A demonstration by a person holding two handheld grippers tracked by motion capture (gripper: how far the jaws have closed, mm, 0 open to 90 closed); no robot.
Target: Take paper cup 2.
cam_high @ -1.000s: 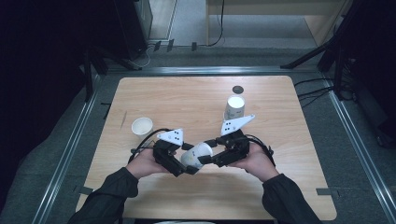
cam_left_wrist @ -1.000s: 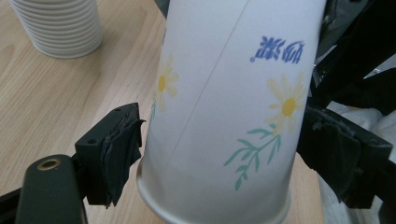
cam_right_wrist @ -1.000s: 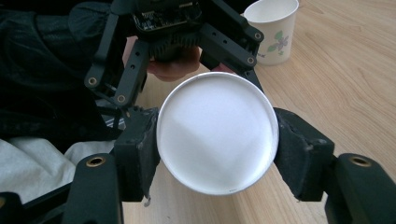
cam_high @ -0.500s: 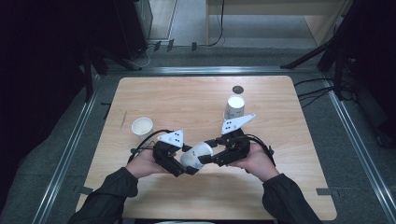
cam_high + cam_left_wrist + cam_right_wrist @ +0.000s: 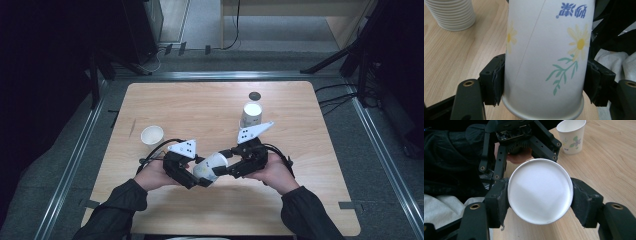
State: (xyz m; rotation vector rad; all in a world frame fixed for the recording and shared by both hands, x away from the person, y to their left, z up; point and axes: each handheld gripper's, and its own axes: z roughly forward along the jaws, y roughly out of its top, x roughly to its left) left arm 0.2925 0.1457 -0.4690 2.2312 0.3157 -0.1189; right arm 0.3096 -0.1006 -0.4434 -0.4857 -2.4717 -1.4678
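Staying put — paper cup (image 5: 212,165) still clamped between left gripper (image 5: 192,175) and right gripper (image 5: 231,167)

Black grippers with brass-ringed screw holes and padded fingers (image 5: 499,200); dotted grey plates; black cables; dark sleeves.

Only one print I can make out: blue characters on the side of the flowered paper cup (image 5: 544,57) in the left gripper view, near the top right of the cup wall, standing upside down there. They look like Chinese script; I can't read them for sure. The single cup (image 5: 571,135) on the table in the right gripper view carries a flower print, no lettering I can read. Nothing else legible.
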